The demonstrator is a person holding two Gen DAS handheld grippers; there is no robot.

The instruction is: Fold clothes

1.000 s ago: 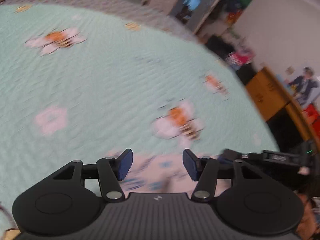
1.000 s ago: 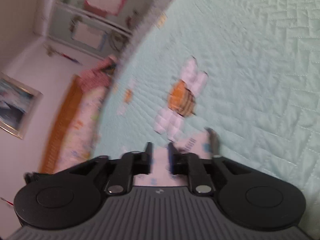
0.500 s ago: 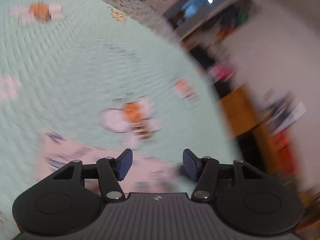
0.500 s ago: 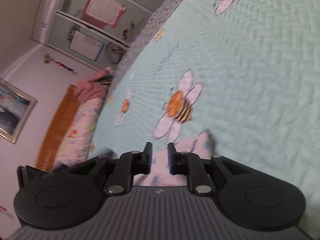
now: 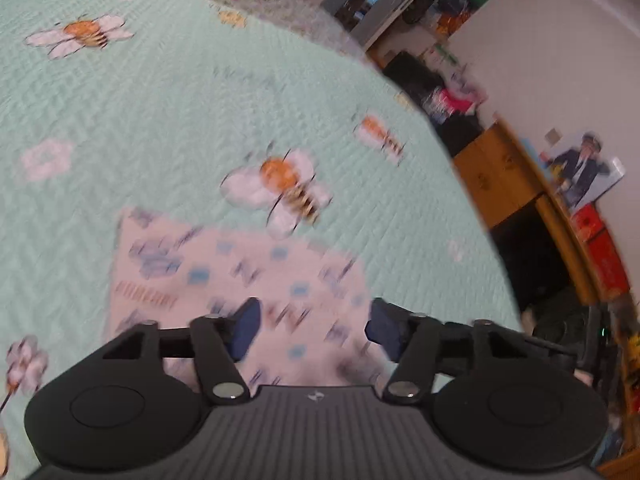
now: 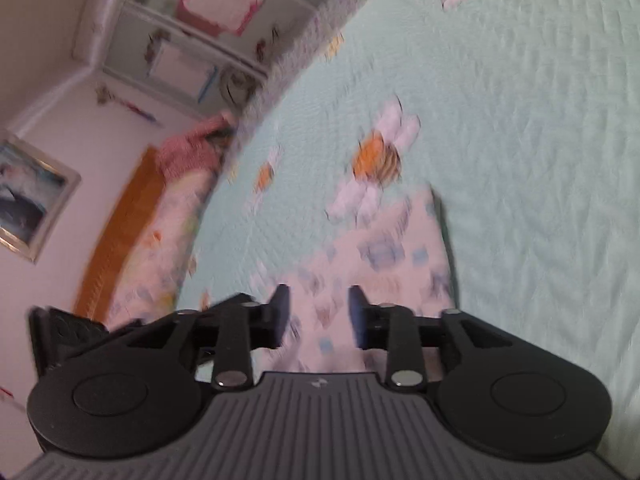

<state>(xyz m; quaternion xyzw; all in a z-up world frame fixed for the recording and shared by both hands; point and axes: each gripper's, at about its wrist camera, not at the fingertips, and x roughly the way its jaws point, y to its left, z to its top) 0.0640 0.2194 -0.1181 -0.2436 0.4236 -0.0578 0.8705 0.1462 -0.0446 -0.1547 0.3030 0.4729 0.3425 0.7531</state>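
Two handheld grippers hover over a bed covered by a mint-green quilted bedspread printed with bees and white flowers. A folded pink garment with small blue and dark prints lies flat on the bedspread, just below one large orange bee in the pattern.

The left gripper tilts steeply down toward the garment. Its jaws are opening — the blue pads stand well apart above the near part of the cloth, and nothing is pinched between them.

The right gripper points down at a shallower angle, over the garment's near edge, with the same bee print beyond the cloth. Its jaws are also opening, narrower than the left pair; the pink fabric shows through the gap, but the pads do not press on it.

Both views are blurred. Beyond the bedspread's edge, the left view shows a wooden cabinet against a wall; the right view shows a white shelf unit and a framed picture.
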